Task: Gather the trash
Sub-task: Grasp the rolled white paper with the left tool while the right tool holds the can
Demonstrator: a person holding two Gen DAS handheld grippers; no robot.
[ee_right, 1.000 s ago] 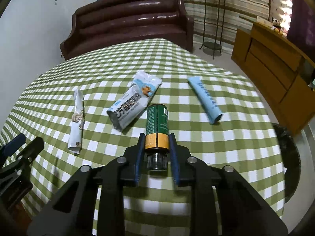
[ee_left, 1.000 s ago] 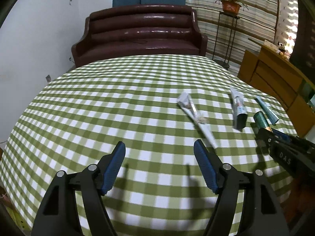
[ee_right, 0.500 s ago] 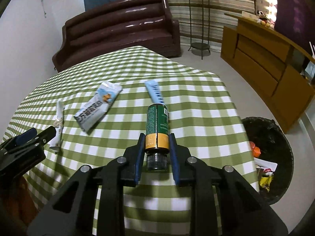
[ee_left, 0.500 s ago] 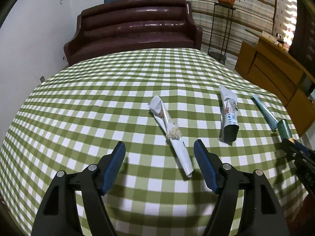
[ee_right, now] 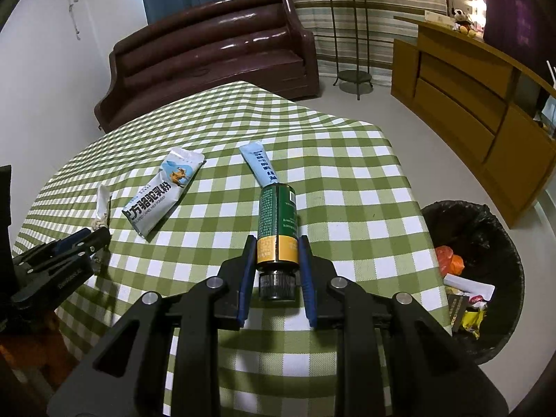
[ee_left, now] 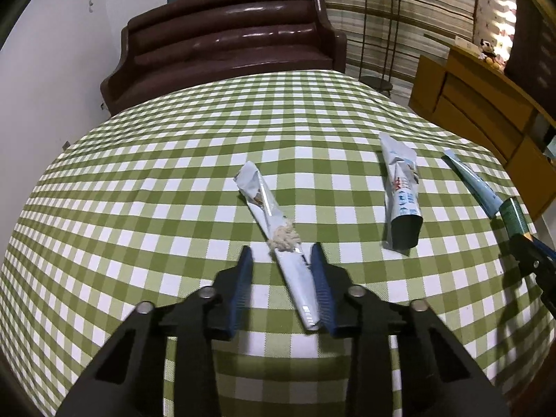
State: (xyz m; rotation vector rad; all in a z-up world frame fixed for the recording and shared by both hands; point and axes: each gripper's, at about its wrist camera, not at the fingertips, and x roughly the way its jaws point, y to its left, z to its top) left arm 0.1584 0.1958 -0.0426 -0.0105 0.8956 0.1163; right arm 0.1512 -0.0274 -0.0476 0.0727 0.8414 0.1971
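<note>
- Since the earlier frames, both claws have shifted: the left claw [ee_left: 281, 274] has advanced over the twisted wrapper [ee_left: 278, 239] and narrowed its gap, while the right claw [ee_right: 276, 257] has swung its load toward the trash bin [ee_right: 476, 278].
- Left claw: parted, not yet clenched. The wrapper's lower half lies between the blue pads, close against the right-hand pad; a gap remains on the left-hand side. The wrapper rests flat on the checked worktop [ee_left: 139, 208].
- Right claw: clenched on the green can [ee_right: 278, 222], gripping its yellow band just ahead of the dark cap; the can is carried above the worktop edge, and the bin stands on the floor to the right.
- Judged technique, left: centre the wrapper between the pads, keep them low to the cloth and close slowly; the thin film may slip or drag the cloth.
- Judged technique, right: bring the can fully over the bin's black liner before letting go.
- Remaining on the worktop: a white pouch [ee_right: 163, 191] and a light blue tube [ee_right: 259, 166], near each other but apart.
- Legible writing: the pouch carries large Chinese characters and a camel picture; its small Latin line and the print on tube and can are too fine to read.
</note>
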